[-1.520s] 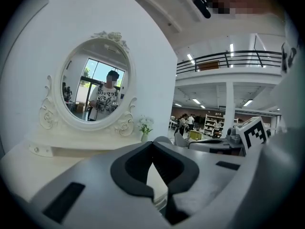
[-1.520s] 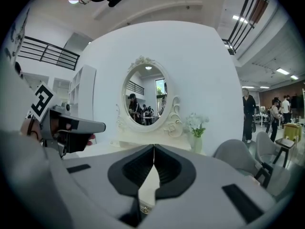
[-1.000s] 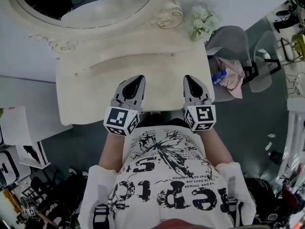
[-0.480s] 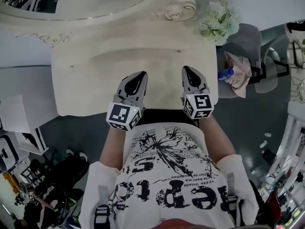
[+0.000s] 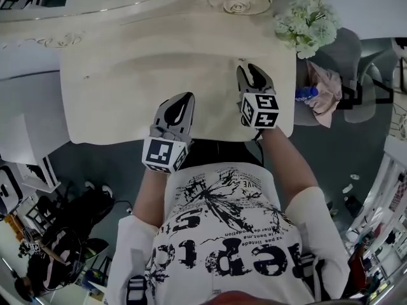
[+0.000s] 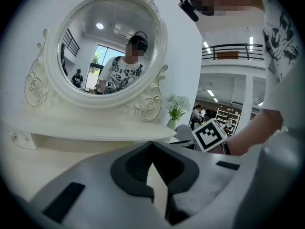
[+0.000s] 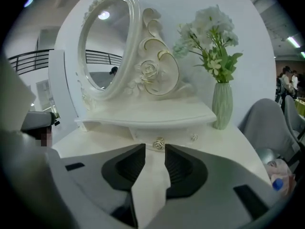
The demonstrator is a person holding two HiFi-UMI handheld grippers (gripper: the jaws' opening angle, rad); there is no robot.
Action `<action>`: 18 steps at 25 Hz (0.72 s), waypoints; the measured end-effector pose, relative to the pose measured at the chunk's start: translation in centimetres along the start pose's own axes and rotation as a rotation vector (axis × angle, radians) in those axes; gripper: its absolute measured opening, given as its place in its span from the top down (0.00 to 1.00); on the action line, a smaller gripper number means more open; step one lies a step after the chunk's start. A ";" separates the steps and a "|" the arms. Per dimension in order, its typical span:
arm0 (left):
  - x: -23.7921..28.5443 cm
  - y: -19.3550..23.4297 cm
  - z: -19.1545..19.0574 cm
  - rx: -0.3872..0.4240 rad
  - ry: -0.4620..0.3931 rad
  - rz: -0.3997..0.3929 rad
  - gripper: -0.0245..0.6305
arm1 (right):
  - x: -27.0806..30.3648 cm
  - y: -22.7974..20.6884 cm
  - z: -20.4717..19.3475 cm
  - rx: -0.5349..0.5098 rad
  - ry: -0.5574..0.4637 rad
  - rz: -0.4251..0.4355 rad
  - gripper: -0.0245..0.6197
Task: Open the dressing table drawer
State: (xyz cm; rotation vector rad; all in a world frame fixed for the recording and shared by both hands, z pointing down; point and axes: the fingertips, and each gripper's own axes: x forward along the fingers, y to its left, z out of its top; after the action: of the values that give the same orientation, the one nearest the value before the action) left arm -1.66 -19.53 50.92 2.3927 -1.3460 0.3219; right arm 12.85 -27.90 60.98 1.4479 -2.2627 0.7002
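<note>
The cream dressing table (image 5: 127, 75) fills the head view ahead of me. In the right gripper view a small drawer front under the mirror shelf carries a round metal knob (image 7: 158, 143), and a second knob (image 7: 194, 138) sits to its right. My right gripper (image 7: 155, 149) (image 5: 249, 67) hovers over the tabletop with its jaws opening; nothing is between them, and the knob lies just beyond the tips. My left gripper (image 5: 184, 99) (image 6: 152, 144) hangs near the table's front edge, shut and holding nothing.
An oval mirror (image 6: 107, 46) in a carved frame stands at the table's back. A pale green vase of white flowers (image 7: 222, 104) (image 5: 308, 21) stands at the back right corner. A grey chair (image 5: 346, 56) with a pink cloth (image 5: 324, 97) is right of the table.
My right gripper has moved forward over the tabletop toward the mirror shelf and its jaws have parted. The left gripper stays near the front edge, a little lower.
</note>
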 end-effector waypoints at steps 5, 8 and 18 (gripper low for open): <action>-0.1 0.1 -1.0 -0.025 0.012 0.030 0.94 | 1.6 -0.5 0.1 -0.034 0.027 -0.006 0.77; 0.1 0.2 -1.1 -0.030 0.011 0.041 0.94 | 2.4 -0.8 -0.1 -0.037 0.055 -0.012 0.77; 0.1 -0.1 -0.2 -0.023 -0.013 0.073 0.94 | 2.8 -0.7 -0.3 -0.100 0.113 -0.026 0.79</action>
State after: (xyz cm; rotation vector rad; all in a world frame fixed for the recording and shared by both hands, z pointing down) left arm -1.52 -19.53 51.12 2.3349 -1.4381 0.3096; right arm 12.34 -29.99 62.84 1.3539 -2.1581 0.6346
